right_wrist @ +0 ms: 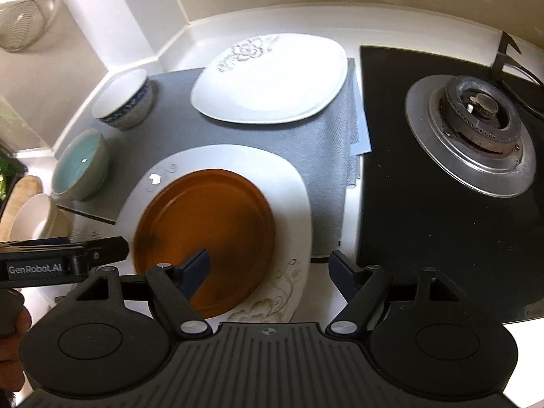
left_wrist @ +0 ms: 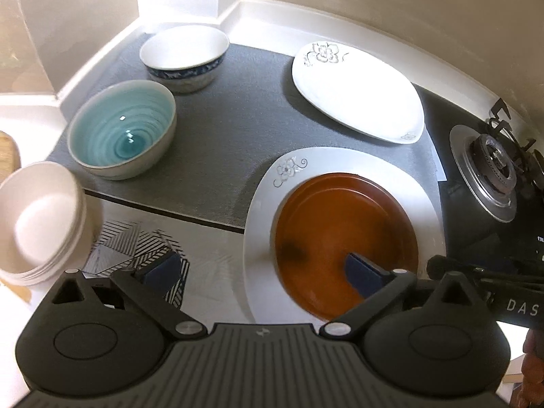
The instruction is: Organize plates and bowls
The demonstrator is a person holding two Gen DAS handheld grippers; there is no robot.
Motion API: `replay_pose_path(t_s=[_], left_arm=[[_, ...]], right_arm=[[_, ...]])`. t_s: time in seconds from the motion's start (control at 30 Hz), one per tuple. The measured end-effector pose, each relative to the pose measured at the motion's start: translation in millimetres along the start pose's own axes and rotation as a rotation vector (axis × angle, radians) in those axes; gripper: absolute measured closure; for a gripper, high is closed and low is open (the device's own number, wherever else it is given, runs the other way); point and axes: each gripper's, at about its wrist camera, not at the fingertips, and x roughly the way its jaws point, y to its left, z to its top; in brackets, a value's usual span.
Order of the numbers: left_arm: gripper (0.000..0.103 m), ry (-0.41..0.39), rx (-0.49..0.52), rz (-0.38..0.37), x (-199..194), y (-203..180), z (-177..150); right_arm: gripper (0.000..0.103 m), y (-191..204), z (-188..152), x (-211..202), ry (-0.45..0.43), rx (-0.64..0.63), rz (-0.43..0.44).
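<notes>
A brown round plate (left_wrist: 343, 238) (right_wrist: 207, 234) lies on a white floral plate (left_wrist: 265, 217) (right_wrist: 292, 204) at the counter's front. A second white floral plate (left_wrist: 357, 95) (right_wrist: 272, 78) lies behind it on the grey mat. A blue-patterned white bowl (left_wrist: 185, 56) (right_wrist: 124, 100), a turquoise bowl (left_wrist: 124, 132) (right_wrist: 80, 165) and stacked cream bowls (left_wrist: 37, 221) (right_wrist: 30, 217) stand at the left. My left gripper (left_wrist: 261, 268) is open and empty above the stacked plates' left edge. My right gripper (right_wrist: 270, 267) is open and empty above their right edge.
A grey mat (left_wrist: 231, 119) (right_wrist: 326, 156) covers the counter's back part. A black gas hob with a burner (right_wrist: 476, 132) (left_wrist: 493, 170) lies to the right. A wire strainer (right_wrist: 23, 6) hangs at the upper left. Walls close the back.
</notes>
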Motion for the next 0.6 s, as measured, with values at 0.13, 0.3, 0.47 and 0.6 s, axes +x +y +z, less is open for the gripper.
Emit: replay_pose_path(t_s=[0.13, 0.3, 0.47, 0.6], left_arm=[[0.000, -0.010, -0.003, -0.002, -10, 0, -6], [0.000, -0.034, 0.005, 0.002, -23, -4, -10], [0.000, -0.065, 0.021, 0.005, -35, -8, -14], [0.000, -0.072, 0.030, 0.007, -40, -11, -17]], right_arm=[[0.023, 9, -3, -10, -0.018, -0.021, 0.018], [0.023, 16, -4, -21, -0.040, -0.030, 0.020], [0.022, 17, -10, -31, -0.059, -0.033, 0.018], [0.022, 18, -13, -36, -0.067, -0.035, 0.019]])
